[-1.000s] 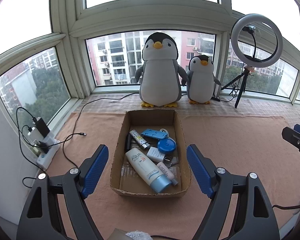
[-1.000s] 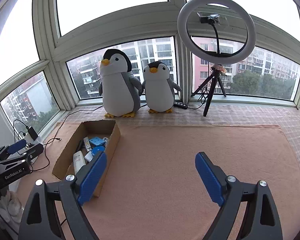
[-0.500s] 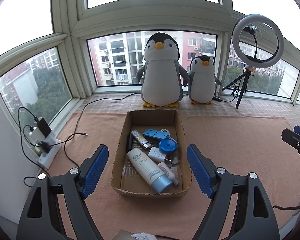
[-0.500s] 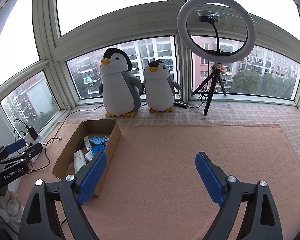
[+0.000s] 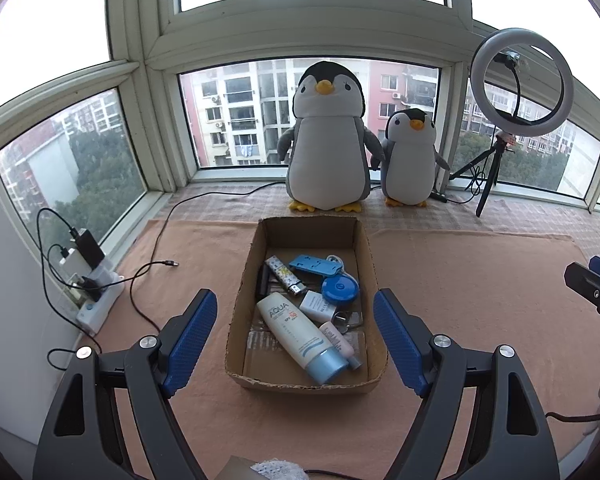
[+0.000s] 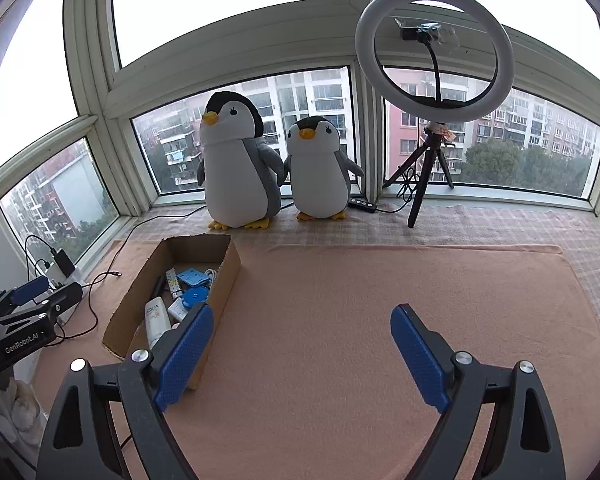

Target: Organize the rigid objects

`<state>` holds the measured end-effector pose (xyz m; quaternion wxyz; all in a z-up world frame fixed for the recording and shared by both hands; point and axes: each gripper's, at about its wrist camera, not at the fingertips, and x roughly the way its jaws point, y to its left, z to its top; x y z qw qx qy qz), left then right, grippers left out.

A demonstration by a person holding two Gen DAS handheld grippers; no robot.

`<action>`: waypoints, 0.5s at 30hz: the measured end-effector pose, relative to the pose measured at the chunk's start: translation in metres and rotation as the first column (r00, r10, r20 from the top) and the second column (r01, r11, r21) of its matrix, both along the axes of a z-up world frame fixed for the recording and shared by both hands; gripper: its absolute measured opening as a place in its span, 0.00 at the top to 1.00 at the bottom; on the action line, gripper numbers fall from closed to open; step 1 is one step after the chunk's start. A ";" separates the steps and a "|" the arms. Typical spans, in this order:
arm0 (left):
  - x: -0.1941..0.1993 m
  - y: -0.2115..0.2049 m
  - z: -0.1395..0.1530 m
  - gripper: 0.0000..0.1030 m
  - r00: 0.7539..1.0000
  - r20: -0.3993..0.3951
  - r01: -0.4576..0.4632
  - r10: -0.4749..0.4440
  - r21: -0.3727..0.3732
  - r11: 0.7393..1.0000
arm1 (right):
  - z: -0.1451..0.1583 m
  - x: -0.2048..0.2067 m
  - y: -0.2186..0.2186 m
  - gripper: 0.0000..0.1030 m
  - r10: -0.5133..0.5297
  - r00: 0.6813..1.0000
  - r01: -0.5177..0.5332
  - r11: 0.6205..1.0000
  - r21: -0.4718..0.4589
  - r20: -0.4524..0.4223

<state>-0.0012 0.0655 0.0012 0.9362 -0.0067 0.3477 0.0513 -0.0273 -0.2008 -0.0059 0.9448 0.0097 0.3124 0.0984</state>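
A shallow cardboard box (image 5: 374,280) sits on a peach-coloured mat (image 5: 480,280) by a bay window. Inside it lie a white sunscreen tube (image 5: 296,332) with a blue cap, a smaller pink tube (image 5: 340,344) touching it, a round blue case (image 5: 340,289), a blue flat holder (image 5: 314,267), a patterned lighter (image 5: 284,276) and a small white packet (image 5: 317,305). The left gripper (image 5: 296,338) hovers before the box, jaws spread and empty. The right gripper (image 6: 302,354) hangs over bare mat to the box's right, jaws spread wide, holding nothing. Two plush penguins (image 5: 328,140) and a ring light (image 6: 434,54) on a tripod stand at the window.
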 end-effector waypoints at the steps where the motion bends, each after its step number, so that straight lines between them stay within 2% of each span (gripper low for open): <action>1: 0.001 0.000 0.000 0.22 1.000 -0.001 -0.001 0.001 0.000 1.000 | 0.000 0.000 0.000 0.15 0.001 1.000 -0.001 1.000 -0.001 -0.001; 15: 0.002 0.001 -0.002 0.22 1.000 -0.015 -0.009 0.009 -0.006 1.000 | -0.002 0.003 0.012 0.15 0.035 0.999 -0.035 0.999 -0.014 -0.009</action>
